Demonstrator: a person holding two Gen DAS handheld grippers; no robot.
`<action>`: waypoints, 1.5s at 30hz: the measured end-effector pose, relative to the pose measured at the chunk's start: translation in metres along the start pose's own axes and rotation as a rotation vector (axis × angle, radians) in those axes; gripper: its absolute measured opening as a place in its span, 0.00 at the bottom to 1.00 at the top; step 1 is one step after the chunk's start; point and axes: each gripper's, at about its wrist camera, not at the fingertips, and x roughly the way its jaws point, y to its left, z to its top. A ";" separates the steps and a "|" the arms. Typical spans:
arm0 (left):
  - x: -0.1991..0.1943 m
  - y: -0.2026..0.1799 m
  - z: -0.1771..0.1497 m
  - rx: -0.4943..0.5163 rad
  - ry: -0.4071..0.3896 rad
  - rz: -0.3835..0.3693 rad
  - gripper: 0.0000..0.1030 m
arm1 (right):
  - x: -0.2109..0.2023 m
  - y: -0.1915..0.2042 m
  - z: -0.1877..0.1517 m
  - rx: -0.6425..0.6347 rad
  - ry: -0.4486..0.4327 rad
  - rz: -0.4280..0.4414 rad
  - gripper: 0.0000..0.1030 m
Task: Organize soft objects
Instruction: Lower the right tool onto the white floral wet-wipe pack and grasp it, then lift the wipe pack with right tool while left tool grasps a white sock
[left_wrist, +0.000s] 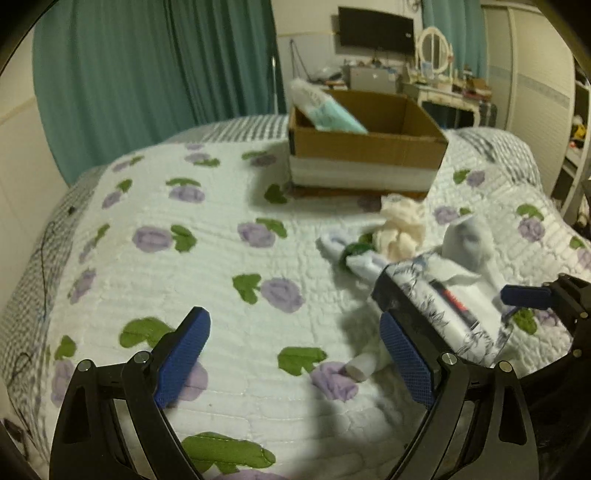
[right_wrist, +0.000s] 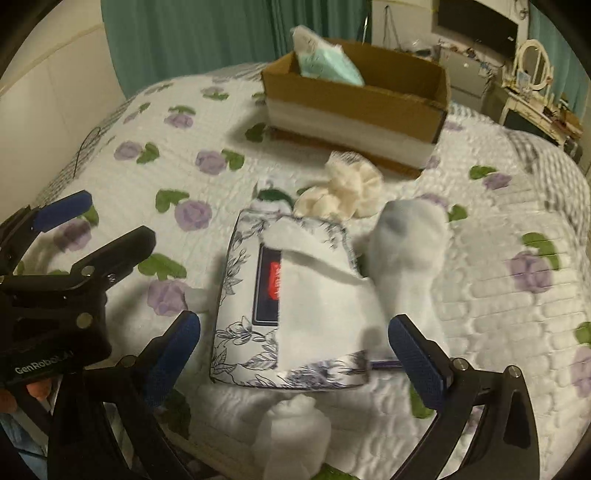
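Both grippers hang over the bed with nothing in them: the left gripper has its blue fingers spread wide above bare quilt, and the right gripper is just as wide apart, its fingers straddling the near end of the floral tissue pack. Judging from how things lie, the sorting is only begun. Well ahead of both grippers stands the cardboard box, and the one soft thing already in it is a mint-green packet leaning against its far-left corner. Everything else is still out on the quilt. The tissue pack lies directly in front of the right gripper, with a white sheet draped over its top and right side. Just beyond the right finger a white sock rests against the pack's right edge, and a second white rolled piece lies below the gripper, between its arms, too blurred to name surely. Farther ahead, between the pack and the box, sits a cream bundled cloth, and to its left a white roll with a green band, seen more plainly from the left gripper as lying ahead and to its right. So roughly five items remain to go into the box, and the tissue pack looks the likeliest next pick
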 end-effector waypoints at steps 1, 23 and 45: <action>0.001 0.000 -0.001 -0.002 0.005 -0.002 0.91 | 0.005 0.001 -0.001 -0.001 0.015 0.004 0.89; -0.026 -0.001 0.005 -0.028 -0.027 0.017 0.91 | -0.046 0.009 -0.001 -0.059 -0.179 0.050 0.18; 0.024 -0.107 0.041 0.039 0.113 -0.147 0.90 | -0.094 -0.095 0.008 -0.016 -0.255 -0.305 0.18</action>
